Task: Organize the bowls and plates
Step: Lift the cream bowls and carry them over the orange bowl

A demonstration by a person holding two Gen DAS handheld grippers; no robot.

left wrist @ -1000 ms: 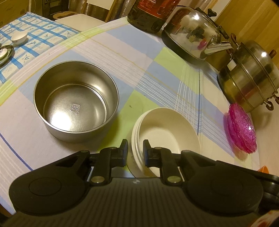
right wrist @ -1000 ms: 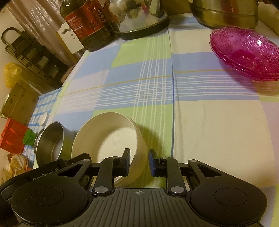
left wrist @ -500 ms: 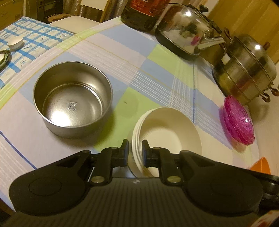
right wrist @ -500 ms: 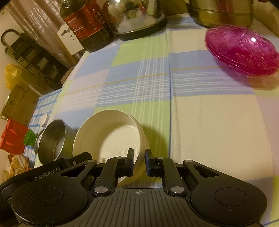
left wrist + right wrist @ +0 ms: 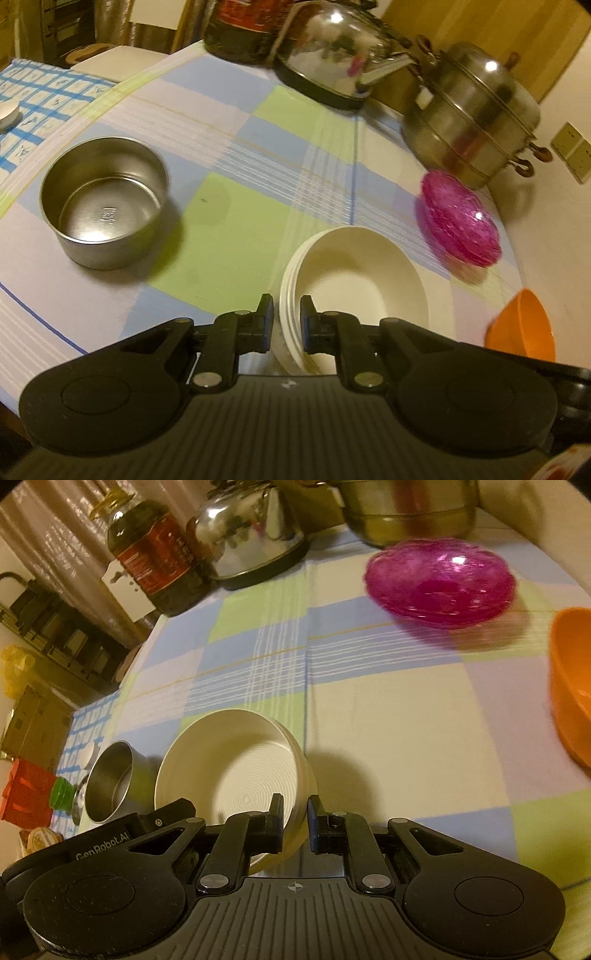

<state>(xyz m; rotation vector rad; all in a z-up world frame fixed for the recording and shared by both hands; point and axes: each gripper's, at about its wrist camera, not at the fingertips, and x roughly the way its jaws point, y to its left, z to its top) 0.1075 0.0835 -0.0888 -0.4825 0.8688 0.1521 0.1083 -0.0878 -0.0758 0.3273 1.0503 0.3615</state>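
Observation:
A stack of cream bowls (image 5: pixel 354 280) is pinched at its left rim by my left gripper (image 5: pixel 287 321), and at its right rim by my right gripper (image 5: pixel 295 823); the stack (image 5: pixel 236 771) appears lifted and tilted above the tablecloth. A steel bowl (image 5: pixel 103 199) sits to the left, also seen in the right wrist view (image 5: pixel 110 786). A stack of pink glass plates (image 5: pixel 461 218) lies to the right, also in the right wrist view (image 5: pixel 439 583). An orange bowl (image 5: pixel 524 325) is at the right edge, also in the right wrist view (image 5: pixel 572 686).
A steel kettle (image 5: pixel 332 62), a steamer pot (image 5: pixel 472 118) and a dark oil bottle (image 5: pixel 155 557) stand along the far edge of the checked tablecloth (image 5: pixel 240 140). A red box (image 5: pixel 26 794) and a green lid (image 5: pixel 61 794) lie beyond the steel bowl.
Both grippers have moved right and up with the cream bowl stack. The steel bowl has fallen further left, and the pink plates and the orange bowl have come closer.

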